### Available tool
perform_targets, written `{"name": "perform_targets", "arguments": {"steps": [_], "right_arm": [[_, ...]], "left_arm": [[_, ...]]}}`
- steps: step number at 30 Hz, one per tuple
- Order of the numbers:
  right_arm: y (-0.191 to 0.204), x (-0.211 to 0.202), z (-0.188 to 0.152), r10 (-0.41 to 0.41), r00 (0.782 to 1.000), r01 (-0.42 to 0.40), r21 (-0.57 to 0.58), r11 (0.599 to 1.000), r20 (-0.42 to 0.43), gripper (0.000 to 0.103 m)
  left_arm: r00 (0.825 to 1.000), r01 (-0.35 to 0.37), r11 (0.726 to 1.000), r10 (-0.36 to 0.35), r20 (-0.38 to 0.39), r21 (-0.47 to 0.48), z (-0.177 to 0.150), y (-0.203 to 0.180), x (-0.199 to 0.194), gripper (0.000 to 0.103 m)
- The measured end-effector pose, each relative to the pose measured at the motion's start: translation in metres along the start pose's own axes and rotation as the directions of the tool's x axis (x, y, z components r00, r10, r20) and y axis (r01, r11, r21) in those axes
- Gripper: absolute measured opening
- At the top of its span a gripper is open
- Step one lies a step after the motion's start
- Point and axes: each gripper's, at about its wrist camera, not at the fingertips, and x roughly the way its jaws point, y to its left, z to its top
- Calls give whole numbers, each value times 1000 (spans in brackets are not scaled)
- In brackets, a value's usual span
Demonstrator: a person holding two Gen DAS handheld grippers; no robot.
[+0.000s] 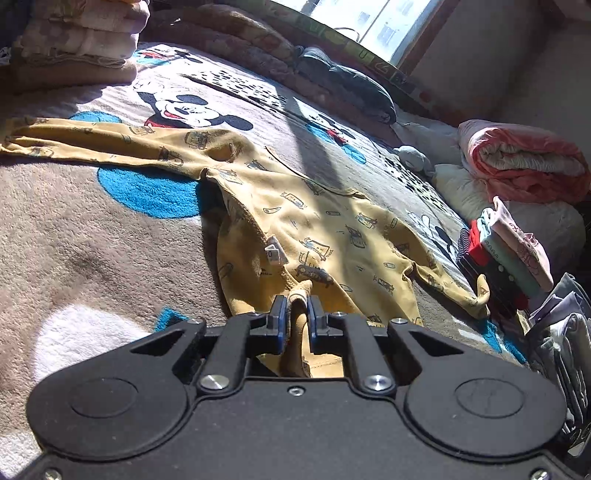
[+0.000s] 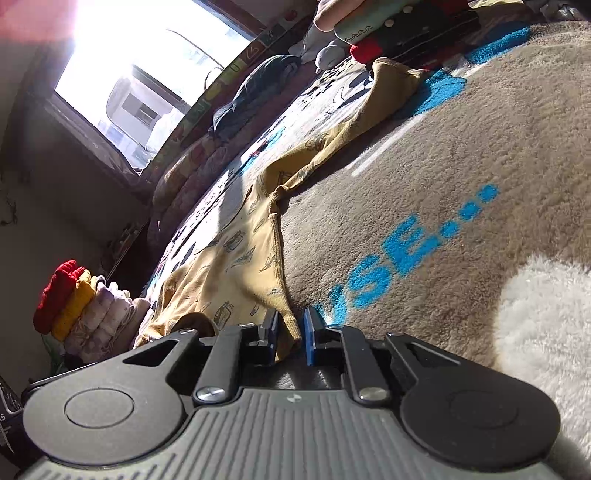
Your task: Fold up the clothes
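Both our tongs, left gripper (image 1: pixel 296 308) & right gripper (image 2: pixel 290 326), are clamped on hem of yellow printed baby top (image 1: pixel 295 221) at frame centre on fleece blanket (image 1: pixel 92 229); thin bites may slip w/ uneven lift.

yellow garment (image 1: pixel 295 221) hem hidden behind left tongs (image 1: pixel 295 306), folded stack (image 2: pixel 388 26) cut off by top edge

There is one yellow shirt (image 1: pixel 295 221) on one big mouse blanket (image 1: pixel 92 229). I count two piles of folded clothes, one pile (image 1: pixel 506 251) by the shirt and another pile (image 2: pixel 85 306) farther off. One window (image 2: pixel 147 74) lets sun in.
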Motion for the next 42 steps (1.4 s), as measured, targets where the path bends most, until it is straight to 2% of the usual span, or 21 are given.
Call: {"name": "perform_targets", "arguments": {"steps": [2, 3, 5, 7, 8, 10, 11, 14, 19, 21, 22, 23, 24, 25, 30, 35, 39, 42], "right_arm": [[0, 0, 0, 3, 1000, -3, 2, 1000, 0, 15], [0, 0, 0, 4, 1000, -4, 2, 1000, -2, 15], [-1, 0, 1, 18, 1000, -18, 15, 1000, -12, 16], [-1, -1, 1, 22, 1000, -22, 16, 1000, -20, 16], [-1, -2, 1, 24, 999, -24, 16, 1000, -25, 16], [-1, -3, 1, 28, 999, -28, 16, 999, -33, 17], [-1, -4, 1, 29, 999, -29, 14, 999, -34, 17], [-1, -3, 1, 32, 999, -31, 15, 999, -31, 18], [2, 1, 0, 37, 999, -38, -9, 999, -15, 24], [4, 4, 1, 38, 999, -38, -27, 999, -13, 21], [5, 5, 1, 36, 999, -37, -34, 999, -13, 19], [3, 5, 1, 43, 999, -43, -21, 999, -11, 9], [0, 6, 2, 50, 999, -50, -8, 999, -9, 6], [-2, 6, 2, 57, 998, -57, 6, 998, -6, 6], [-2, -10, 1, 124, 992, -124, 64, 990, 7, 6], [-8, -27, -1, 149, 989, -148, 125, 981, 5, 6], [-20, -35, -8, 132, 991, -125, 186, 975, -22, 6], [-22, -42, -13, 114, 993, -103, 184, 977, -45, 6]], "left_arm": [[999, -11, 999, 13, 50, -31, 8, 16, -25, 10], [998, -32, 997, 36, 52, -68, 9, 31, -31, 10], [999, -31, 988, 32, 6, -153, 11, 55, -30, 9], [1000, -25, 976, 25, -2, -218, 12, 69, -32, 11], [1000, -24, 977, 27, 12, -211, 13, 69, -35, 15], [999, -23, 980, 31, 38, -199, 15, 68, -39, 43], [999, -18, 978, 27, 42, -206, 16, 70, -38, 47], [999, -14, 974, 23, 37, -228, 17, 76, -34, 47], [1000, 9, 981, -6, 17, -194, 15, 73, -21, 47], [1000, 7, 988, -7, -1, -155, 13, 69, -16, 43], [1000, 3, 988, -6, -14, -154, 11, 70, -13, 28], [1000, 0, 988, -4, -27, -154, 9, 71, -11, 21], [999, -2, 988, -5, -39, -157, 7, 72, -8, 8], [999, 17, 982, -24, -36, -186, 7, 77, -9, 5], [991, 130, 934, -132, 17, -333, 6, 101, -26, 2], [985, 164, 896, -168, 25, -413, -7, 116, -41, 2], [986, 158, 890, -169, 13, -428, -19, 119, -55, 2], [986, 154, 896, -167, 6, -418, -27, 120, -64, 2]]}}
